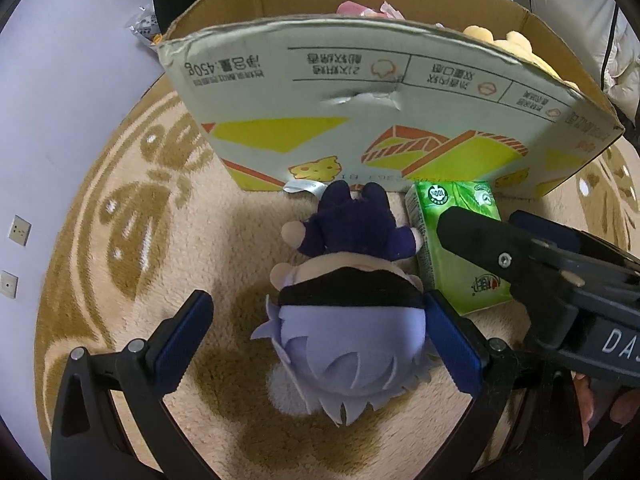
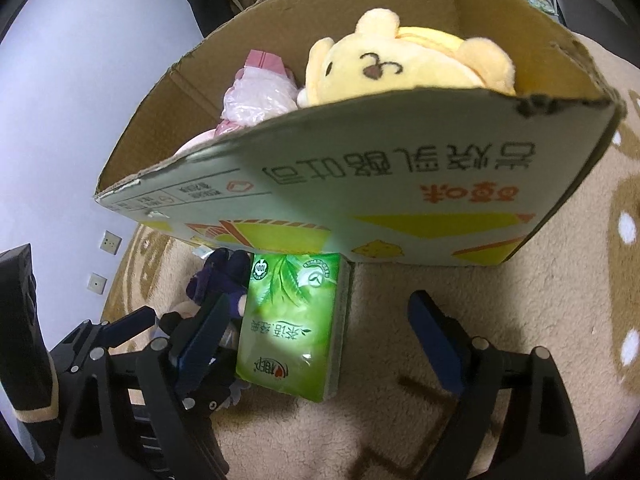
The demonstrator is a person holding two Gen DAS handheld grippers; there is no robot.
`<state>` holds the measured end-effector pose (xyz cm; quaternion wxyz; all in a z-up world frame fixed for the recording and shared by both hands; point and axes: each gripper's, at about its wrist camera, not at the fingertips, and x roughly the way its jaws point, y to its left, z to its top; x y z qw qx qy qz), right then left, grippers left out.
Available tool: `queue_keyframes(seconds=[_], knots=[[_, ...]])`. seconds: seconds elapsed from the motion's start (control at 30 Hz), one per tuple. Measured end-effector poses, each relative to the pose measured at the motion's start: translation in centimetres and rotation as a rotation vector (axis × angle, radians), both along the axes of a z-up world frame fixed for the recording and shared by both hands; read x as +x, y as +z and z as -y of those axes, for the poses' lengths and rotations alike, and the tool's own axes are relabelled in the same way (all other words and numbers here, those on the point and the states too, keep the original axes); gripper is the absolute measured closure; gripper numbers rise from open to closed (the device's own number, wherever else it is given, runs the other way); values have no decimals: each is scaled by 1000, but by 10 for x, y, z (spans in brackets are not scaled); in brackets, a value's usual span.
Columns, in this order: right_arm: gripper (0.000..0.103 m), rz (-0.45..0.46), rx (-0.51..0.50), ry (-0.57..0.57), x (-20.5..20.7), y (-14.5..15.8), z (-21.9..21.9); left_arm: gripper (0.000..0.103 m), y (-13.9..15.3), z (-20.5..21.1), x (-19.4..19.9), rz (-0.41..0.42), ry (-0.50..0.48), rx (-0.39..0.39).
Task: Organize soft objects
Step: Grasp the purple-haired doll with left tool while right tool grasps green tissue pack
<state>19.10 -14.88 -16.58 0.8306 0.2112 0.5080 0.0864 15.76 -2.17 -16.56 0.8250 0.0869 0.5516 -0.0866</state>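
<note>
A plush doll (image 1: pixel 348 320) with lilac hair, a black blindfold and a dark purple outfit lies on the rug in front of a cardboard box (image 1: pixel 372 120). My left gripper (image 1: pixel 320 340) is open, its fingers on either side of the doll's head. A green tissue pack (image 1: pixel 456 240) lies right of the doll. In the right wrist view my right gripper (image 2: pixel 324 340) is open around the tissue pack (image 2: pixel 292 328), and the doll (image 2: pixel 218 280) shows partly behind the left finger. The box (image 2: pixel 400 200) holds a yellow bear plush (image 2: pixel 400 64) and a pink bagged item (image 2: pixel 256 96).
A beige rug (image 1: pixel 168 240) with brown patterns covers the floor. A pale wall (image 1: pixel 60 120) with sockets stands at the left. The right gripper (image 1: pixel 560 280) reaches in from the right in the left wrist view. Clutter lies behind the box.
</note>
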Motion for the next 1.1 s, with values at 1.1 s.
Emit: queue_keyframes(seconds=[1.1], knots=[[38,-29,-174,51,17,-12,-50,17,-12,-1,1,-15,7,-37]])
